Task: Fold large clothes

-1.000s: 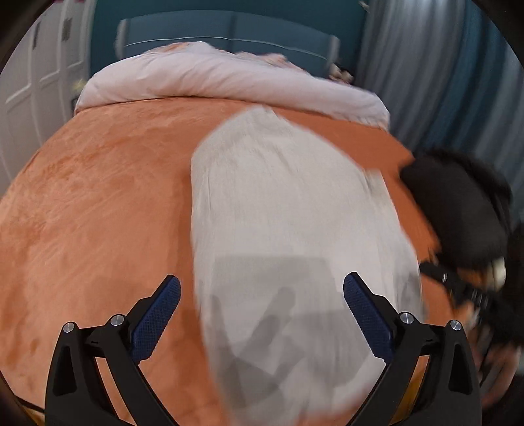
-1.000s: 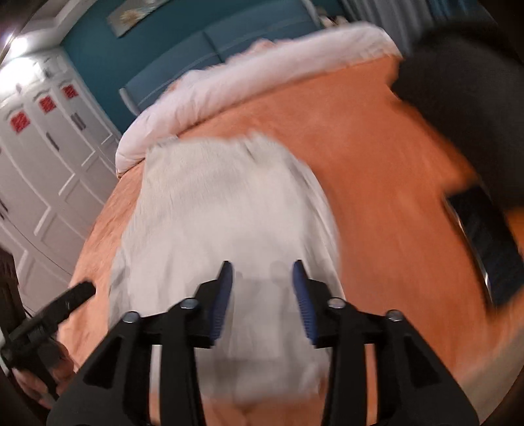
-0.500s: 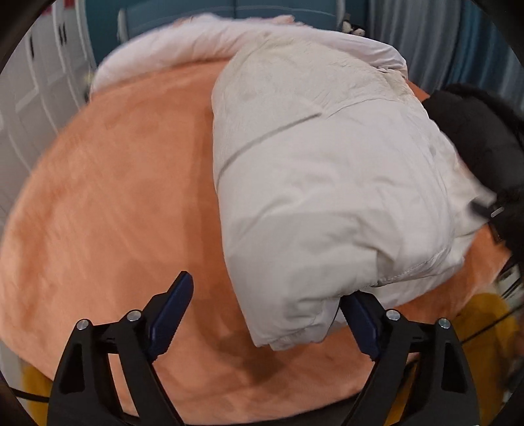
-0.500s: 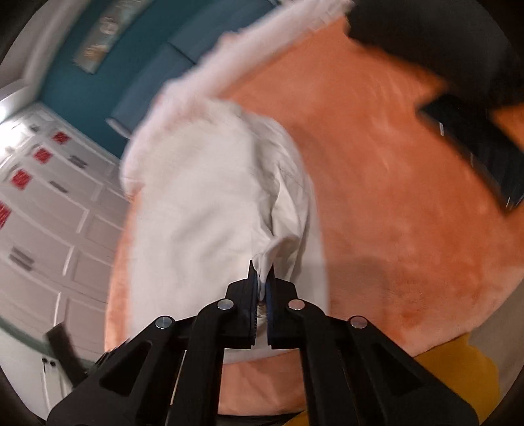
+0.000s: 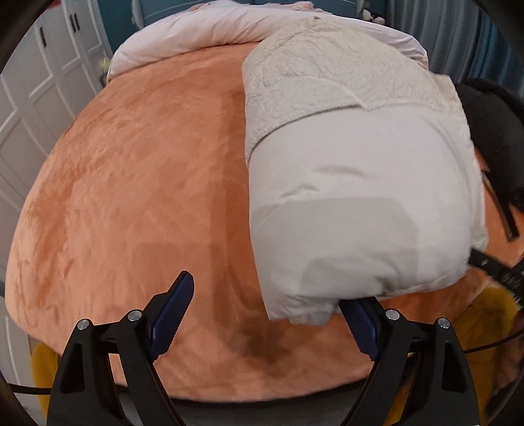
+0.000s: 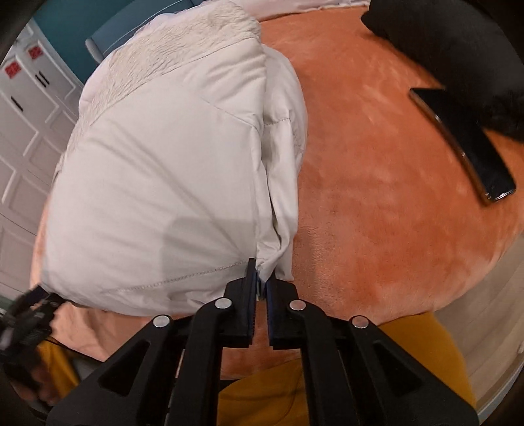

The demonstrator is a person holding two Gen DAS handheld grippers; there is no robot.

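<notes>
A cream padded jacket (image 5: 360,196) with a fleecy lining (image 5: 327,65) lies bunched on the orange bed cover (image 5: 131,196). My left gripper (image 5: 265,295) stands open above the cover. The jacket's near corner hangs over the right finger, and the left pad is bare. In the right wrist view, my right gripper (image 6: 261,275) is shut on a pinch of the jacket (image 6: 163,164) at its near hem corner, and the cloth fans up from the jaws. The left gripper (image 6: 26,308) shows blurred at that view's left edge.
A black furry garment (image 6: 458,49) and a dark flat slab (image 6: 465,147) lie on the cover to the right. A pale duvet (image 5: 213,29) is heaped at the bed's head. White wardrobe doors (image 5: 32,98) stand to the left. Yellow clothing (image 6: 327,393) is below the grippers.
The right gripper closed on the jacket's hem corner and now holds it. Both grippers dropped and tipped down toward the bed's near edge. The jacket's corner now drapes over the left gripper's right finger.
</notes>
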